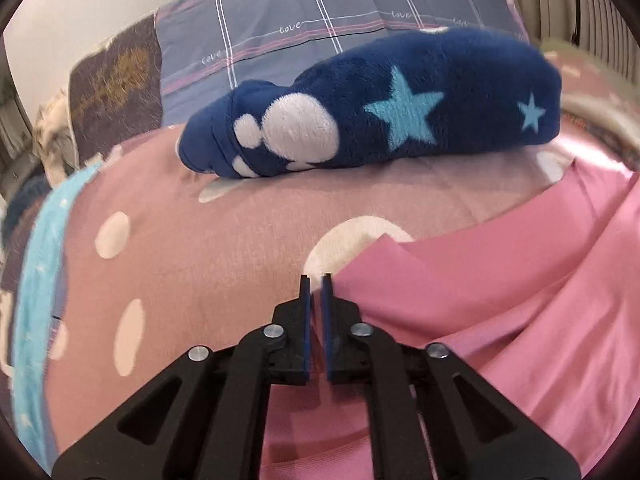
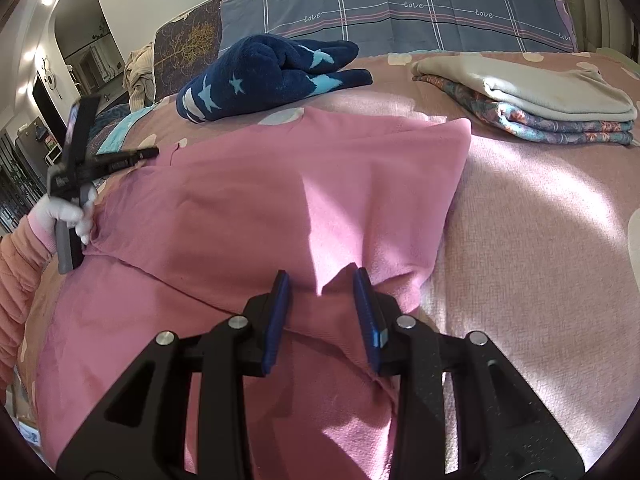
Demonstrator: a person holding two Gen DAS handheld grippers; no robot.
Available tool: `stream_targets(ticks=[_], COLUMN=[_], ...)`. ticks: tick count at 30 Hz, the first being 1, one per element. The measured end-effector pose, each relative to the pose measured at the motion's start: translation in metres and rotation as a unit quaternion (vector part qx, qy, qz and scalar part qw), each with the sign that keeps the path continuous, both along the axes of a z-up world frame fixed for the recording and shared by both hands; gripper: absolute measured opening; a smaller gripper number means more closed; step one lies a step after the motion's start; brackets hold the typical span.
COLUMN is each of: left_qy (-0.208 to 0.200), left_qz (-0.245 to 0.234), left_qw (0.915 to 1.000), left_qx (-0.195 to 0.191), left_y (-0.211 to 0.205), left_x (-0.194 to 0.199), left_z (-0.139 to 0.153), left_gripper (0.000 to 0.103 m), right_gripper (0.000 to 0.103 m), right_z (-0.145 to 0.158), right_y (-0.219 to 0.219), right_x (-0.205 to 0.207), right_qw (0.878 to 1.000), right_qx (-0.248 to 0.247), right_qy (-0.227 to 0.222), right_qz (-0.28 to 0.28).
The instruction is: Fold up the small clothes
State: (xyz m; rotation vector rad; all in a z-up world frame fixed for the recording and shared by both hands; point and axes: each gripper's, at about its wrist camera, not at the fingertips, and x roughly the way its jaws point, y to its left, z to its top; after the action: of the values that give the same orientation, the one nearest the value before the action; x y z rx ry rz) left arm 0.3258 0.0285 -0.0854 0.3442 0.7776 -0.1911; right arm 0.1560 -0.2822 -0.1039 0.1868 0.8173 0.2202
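A pink garment (image 2: 280, 200) lies spread on the bed, partly folded, and also shows at the right of the left wrist view (image 1: 500, 280). My left gripper (image 1: 316, 280) has its jaws nearly together at the garment's left edge; whether cloth is pinched between them is not clear. It also shows from outside at the far left of the right wrist view (image 2: 148, 153). My right gripper (image 2: 320, 276) is open, its fingers astride a raised fold of the pink garment near its right front part.
A dark blue fleece garment with stars (image 1: 380, 116) lies bunched behind the pink one, also seen in the right wrist view (image 2: 272, 76). A stack of folded clothes (image 2: 532, 104) sits at the back right. The bed has a pink dotted cover (image 1: 180, 240) and plaid pillows (image 2: 400, 4).
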Motion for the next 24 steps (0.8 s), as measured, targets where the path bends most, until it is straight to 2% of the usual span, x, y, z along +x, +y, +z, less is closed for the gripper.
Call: stream_targets(ticks=[2,4,7,9,10,12,13,14,15,17,18,20,22,24], left_qy=[-0.014,-0.033,-0.053,-0.038,-0.015,0.033,0.062,0.016,0.016,0.025,0.022,-0.001,-0.01,-0.001], left_qz=[-0.003,-0.009,-0.032,-0.056,-0.072,-0.079,-0.07,-0.076,-0.072,-0.04,-0.033,-0.036,-0.037,-0.038], left_qw=[0.9998,0.9989,0.9956,0.9929,0.9922,0.9949,0.9956,0.9968,0.9971,0.9988,0.9982,0.9964,0.9948,0.9949], left_qx=[-0.013,-0.032,-0.07,-0.098,-0.101,-0.053,0.009,0.017,0.02,-0.008,-0.044,-0.077,-0.094,-0.093], left_y=[0.002,0.005,0.01,0.012,0.011,0.002,-0.004,-0.004,-0.004,0.004,0.011,0.021,0.033,0.046], left_x=[-0.006,-0.017,-0.043,-0.059,-0.069,-0.076,-0.077,-0.089,-0.093,-0.1,-0.112,-0.138,-0.172,-0.203], left_z=[0.011,0.03,0.056,0.059,0.051,0.022,-0.006,-0.01,-0.007,0.006,0.018,0.034,0.041,0.036], left_gripper=[0.025,0.028,0.041,0.041,0.041,0.041,0.044,0.045,0.045,0.044,0.044,0.046,0.053,0.057], right_gripper=[0.034,0.034,0.034,0.034,0.034,0.034,0.034,0.034,0.034,0.034,0.034,0.034,0.034,0.034], right_z=[0.0,0.0,0.0,0.0,0.0,0.0,0.0,0.0,0.0,0.0,0.0,0.0,0.001,0.001], right_y=[-0.001,-0.001,-0.001,-0.001,-0.002,-0.001,0.0,0.001,0.002,0.002,0.002,0.002,0.004,0.004], right_x=[0.0,0.0,0.001,0.001,0.001,0.0,0.001,0.0,0.001,0.001,0.001,0.001,0.001,0.0], right_qw=[1.0,1.0,1.0,1.0,1.0,1.0,1.0,1.0,1.0,1.0,1.0,1.0,1.0,1.0], right_qx=[0.002,0.002,0.003,0.005,0.006,0.003,0.001,-0.003,-0.007,-0.01,-0.009,-0.011,-0.018,-0.022], right_qy=[0.0,0.001,0.0,0.0,0.0,0.0,0.0,0.0,0.001,0.0,0.0,0.0,-0.001,-0.002], right_qz=[0.0,0.0,0.0,0.001,0.001,0.0,0.0,0.0,0.0,0.0,0.0,0.0,-0.001,-0.002])
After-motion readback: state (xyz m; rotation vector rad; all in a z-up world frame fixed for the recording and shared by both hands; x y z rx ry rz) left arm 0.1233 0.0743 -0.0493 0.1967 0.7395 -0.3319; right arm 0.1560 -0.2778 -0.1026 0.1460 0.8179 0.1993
